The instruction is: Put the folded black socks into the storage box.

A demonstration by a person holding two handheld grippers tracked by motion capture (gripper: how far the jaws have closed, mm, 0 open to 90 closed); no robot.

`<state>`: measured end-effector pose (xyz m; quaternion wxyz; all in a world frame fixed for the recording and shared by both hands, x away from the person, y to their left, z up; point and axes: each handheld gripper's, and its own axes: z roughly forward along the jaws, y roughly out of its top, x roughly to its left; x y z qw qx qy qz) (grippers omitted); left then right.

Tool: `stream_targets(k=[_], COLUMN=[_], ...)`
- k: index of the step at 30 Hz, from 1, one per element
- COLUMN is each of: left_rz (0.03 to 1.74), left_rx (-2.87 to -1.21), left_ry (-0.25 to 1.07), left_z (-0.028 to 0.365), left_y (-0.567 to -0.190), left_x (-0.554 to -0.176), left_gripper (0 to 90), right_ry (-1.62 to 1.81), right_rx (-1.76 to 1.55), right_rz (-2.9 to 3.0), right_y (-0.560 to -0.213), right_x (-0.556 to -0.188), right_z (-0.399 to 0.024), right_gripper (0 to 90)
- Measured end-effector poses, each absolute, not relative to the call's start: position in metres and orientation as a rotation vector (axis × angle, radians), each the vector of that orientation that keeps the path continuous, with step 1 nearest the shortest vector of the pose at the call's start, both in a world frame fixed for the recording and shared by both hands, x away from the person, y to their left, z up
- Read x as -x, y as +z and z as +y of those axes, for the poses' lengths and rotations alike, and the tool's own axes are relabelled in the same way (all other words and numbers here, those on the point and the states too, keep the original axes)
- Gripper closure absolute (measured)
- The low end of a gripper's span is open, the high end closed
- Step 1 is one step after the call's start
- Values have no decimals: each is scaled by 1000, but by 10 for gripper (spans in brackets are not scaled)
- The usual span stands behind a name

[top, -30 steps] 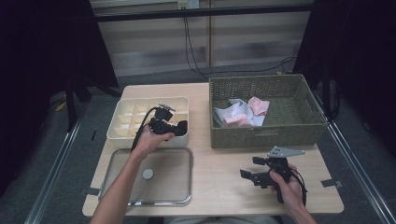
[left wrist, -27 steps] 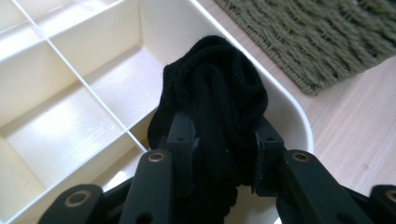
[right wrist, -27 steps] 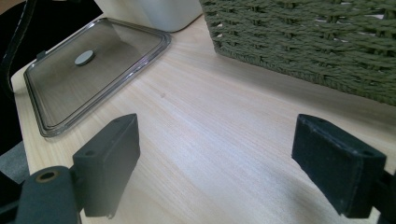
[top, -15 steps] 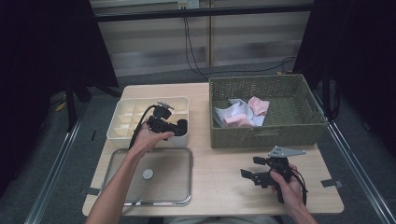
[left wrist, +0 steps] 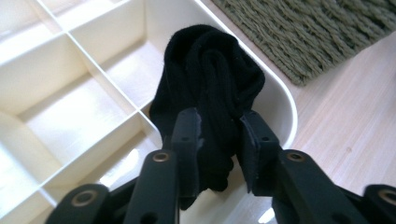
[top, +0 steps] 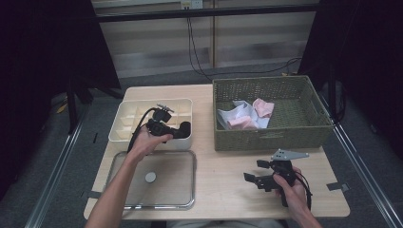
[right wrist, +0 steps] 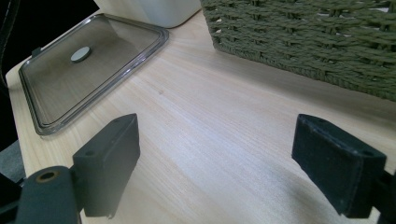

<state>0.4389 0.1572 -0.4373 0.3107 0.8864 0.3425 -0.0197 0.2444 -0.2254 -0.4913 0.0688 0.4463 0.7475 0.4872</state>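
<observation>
Black rolled sock (left wrist: 210,88) pinched between just-closing jaws of left hand-held gripper (left wrist: 218,140), held over corner compartment of white divided box (top: 124,124) nearest basket (top: 266,137). Right hand-held gripper (right wrist: 233,154) spread wide, nothing between, low over desk (top: 223,180).

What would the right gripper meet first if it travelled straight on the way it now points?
Probably bare table first, then the clear lid. The right gripper points low across the wood toward it with fingers wide apart, though depth is uncertain.

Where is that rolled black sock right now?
The black sock sits between the left tongs, in the white divided box's corner compartment nearest the woven basket.
</observation>
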Motion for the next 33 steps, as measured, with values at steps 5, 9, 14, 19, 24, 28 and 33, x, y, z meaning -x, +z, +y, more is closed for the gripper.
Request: stream_targets(k=[5,9,14,19,24,28,33], left_rz=[934,929,945,946,902,887,896], left_rx=[-2353,-2403,-2424,-2424,-2394,-2351,-2307], left_ry=[-84,-18,-34,-7,-40,-57,-20], left_z=[150,140,137,135,144,152,155], left_y=[-443,-444,-445,-445,-444,-443,-437], left_x=[-443,-440,-443,-440,-441,-441,-438], left_gripper=[733,741,746,744,717,691,579], right_ry=[1463,1463,1466,1465,1463,1471,1478], right_rx=[-1338,-1337,-1329,-1337,-1340,-1350,-1364], right_rz=[2254,2256,2263,2257,2256,2242,2231], right_y=[-491,-491,-491,-491,-491,-491,-491], right_x=[-244,-244,-245,-245,-246,-247,-249], right_z=[-223,-223,-223,-223,-224,-224,-225], right_gripper=[146,146,146,146,146,146,146])
